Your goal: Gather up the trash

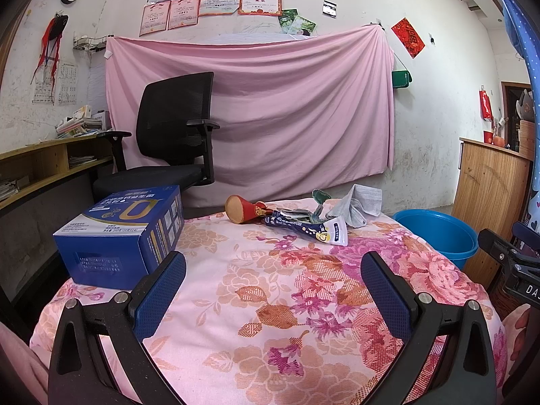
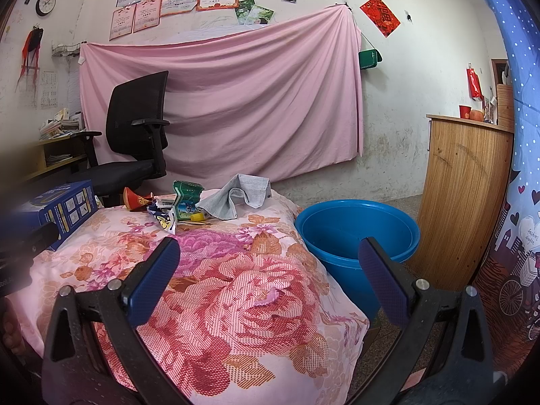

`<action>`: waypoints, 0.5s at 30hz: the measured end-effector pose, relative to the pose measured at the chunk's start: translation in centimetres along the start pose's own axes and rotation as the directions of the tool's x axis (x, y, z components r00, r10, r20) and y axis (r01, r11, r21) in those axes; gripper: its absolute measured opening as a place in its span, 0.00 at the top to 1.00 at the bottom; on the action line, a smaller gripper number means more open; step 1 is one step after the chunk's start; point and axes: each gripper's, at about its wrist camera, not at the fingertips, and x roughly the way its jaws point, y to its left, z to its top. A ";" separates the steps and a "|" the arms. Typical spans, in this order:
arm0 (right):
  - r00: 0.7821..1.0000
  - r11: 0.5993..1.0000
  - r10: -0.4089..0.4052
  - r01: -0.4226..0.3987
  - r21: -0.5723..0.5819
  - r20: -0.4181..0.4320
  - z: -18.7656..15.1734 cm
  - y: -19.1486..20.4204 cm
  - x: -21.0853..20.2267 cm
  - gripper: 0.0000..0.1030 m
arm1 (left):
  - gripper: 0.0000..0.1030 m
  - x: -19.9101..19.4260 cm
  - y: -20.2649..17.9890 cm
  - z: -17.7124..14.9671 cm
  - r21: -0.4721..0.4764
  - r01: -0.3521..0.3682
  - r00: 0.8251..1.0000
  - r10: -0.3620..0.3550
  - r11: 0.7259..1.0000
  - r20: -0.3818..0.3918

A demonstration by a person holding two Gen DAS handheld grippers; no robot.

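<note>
A heap of trash lies at the far edge of the floral-covered table [image 1: 270, 303]: a squashed red paper cup [image 1: 241, 210], a dark blue and white wrapper [image 1: 308, 226], a green carton [image 2: 185, 202], a yellow cap [image 2: 197, 216] and a grey face mask [image 1: 361, 204]. My left gripper [image 1: 273, 266] hovers open over the near part of the table, well short of the heap, nothing between its fingers. My right gripper [image 2: 270, 263] is open too, over the table's right edge. A blue plastic basin [image 2: 357, 233] stands on the floor right of the table.
A blue cardboard box [image 1: 118, 236] sits on the table's left side. Behind it stands a black office chair [image 1: 172, 141] before a pink sheet on the wall. A wooden cabinet [image 2: 469, 195] is beyond the basin. The other gripper's body [image 1: 513, 263] shows at the right.
</note>
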 end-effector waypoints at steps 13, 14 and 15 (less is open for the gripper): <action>1.000 1.000 0.002 -0.002 -0.001 -0.004 -0.2 0.1 -0.1 0.00 | 0.02 0.0 0.0 0.0 0.000 -0.001 1.000 0.001 1.000 0.001; 1.000 1.000 0.003 -0.003 -0.001 -0.006 -0.2 0.2 -0.1 0.00 | 0.02 0.0 0.0 -0.1 0.001 -0.001 1.000 0.001 1.000 0.001; 1.000 1.000 0.004 -0.004 -0.001 -0.009 -0.2 0.3 0.0 0.00 | 0.02 0.0 0.0 0.0 0.001 -0.003 1.000 0.003 1.000 0.001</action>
